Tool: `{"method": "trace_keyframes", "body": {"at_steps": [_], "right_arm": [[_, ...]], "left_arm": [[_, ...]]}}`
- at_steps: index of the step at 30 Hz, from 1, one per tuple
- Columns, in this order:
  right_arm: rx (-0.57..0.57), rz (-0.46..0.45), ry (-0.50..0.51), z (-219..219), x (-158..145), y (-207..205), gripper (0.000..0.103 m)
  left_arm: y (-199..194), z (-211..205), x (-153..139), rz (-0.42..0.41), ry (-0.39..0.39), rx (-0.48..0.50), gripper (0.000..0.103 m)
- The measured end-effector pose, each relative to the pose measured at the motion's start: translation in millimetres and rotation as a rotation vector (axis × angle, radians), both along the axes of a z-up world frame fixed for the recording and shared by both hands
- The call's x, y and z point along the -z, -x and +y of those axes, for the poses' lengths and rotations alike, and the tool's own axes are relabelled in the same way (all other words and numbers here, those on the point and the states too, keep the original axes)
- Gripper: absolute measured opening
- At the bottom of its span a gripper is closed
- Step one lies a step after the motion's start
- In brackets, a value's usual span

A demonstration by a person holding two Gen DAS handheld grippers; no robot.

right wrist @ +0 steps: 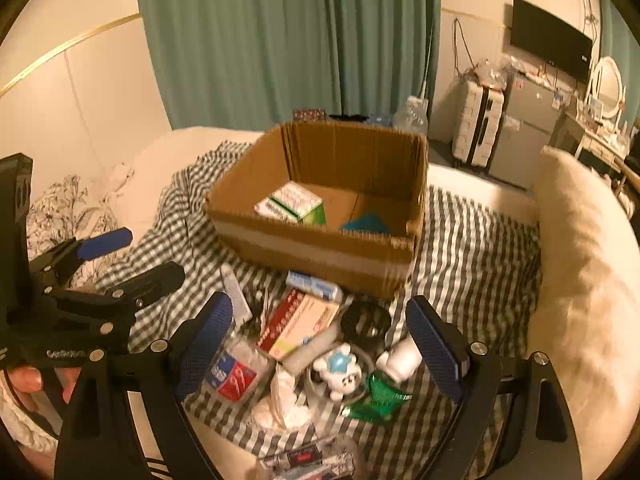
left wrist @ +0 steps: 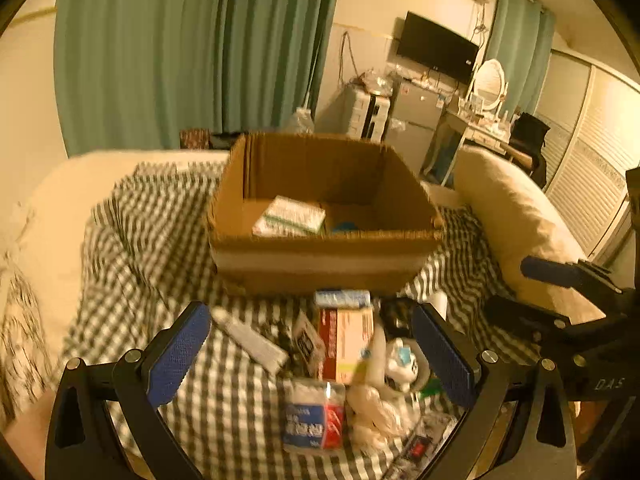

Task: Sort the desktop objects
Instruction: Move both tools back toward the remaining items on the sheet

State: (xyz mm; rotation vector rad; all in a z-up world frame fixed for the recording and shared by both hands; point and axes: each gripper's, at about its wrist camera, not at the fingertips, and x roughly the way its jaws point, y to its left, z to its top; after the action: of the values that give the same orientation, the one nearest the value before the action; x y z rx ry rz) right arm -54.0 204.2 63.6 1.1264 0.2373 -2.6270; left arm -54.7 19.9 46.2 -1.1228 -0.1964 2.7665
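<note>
An open cardboard box (left wrist: 320, 248) (right wrist: 320, 252) stands on a checked cloth and holds a green-white carton (left wrist: 290, 218) (right wrist: 292, 202) and a blue item (right wrist: 366, 222). In front lies a pile: a red-orange carton (left wrist: 346, 342) (right wrist: 298, 322), a white tube (left wrist: 250, 338), a blue-red packet (left wrist: 314, 416) (right wrist: 232, 372), a white toy figure (left wrist: 400, 362) (right wrist: 340, 368), a green wrapper (right wrist: 378, 398), a black round lid (right wrist: 366, 320). My left gripper (left wrist: 312, 352) is open and empty above the pile. My right gripper (right wrist: 320, 344) is open and empty beside it.
The checked cloth (left wrist: 160, 240) (right wrist: 476, 256) covers a bed. A cream pillow (left wrist: 516, 224) (right wrist: 580, 264) lies to the right. Behind are green curtains (left wrist: 180, 48), a suitcase (right wrist: 480, 120), a small fridge (right wrist: 524, 128) and a wall TV (left wrist: 438, 46).
</note>
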Motion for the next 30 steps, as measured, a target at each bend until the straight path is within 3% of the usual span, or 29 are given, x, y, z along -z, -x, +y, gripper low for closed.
{"method": "trace_keyframes", "body": {"at_steps": [6, 12, 20, 30], "right_arm": [[-0.014, -0.005, -0.037, 5, 24, 4, 0.089], [0.002, -0.051, -0.075, 21, 57, 15, 0.089], [-0.024, -0.113, -0.15, 20, 97, 31, 0.089], [-0.016, -0.164, -0.188, 29, 127, 50, 0.089]], "left_arm": [[-5, 8, 39, -0.059, -0.014, -0.022, 0.103], [-4, 13, 79, -0.081, 0.09, -0.014, 0.103], [0, 23, 118, -0.13, 0.129, 0.043, 0.103], [5, 28, 160, -0.246, 0.115, 0.079, 0.103]]}}
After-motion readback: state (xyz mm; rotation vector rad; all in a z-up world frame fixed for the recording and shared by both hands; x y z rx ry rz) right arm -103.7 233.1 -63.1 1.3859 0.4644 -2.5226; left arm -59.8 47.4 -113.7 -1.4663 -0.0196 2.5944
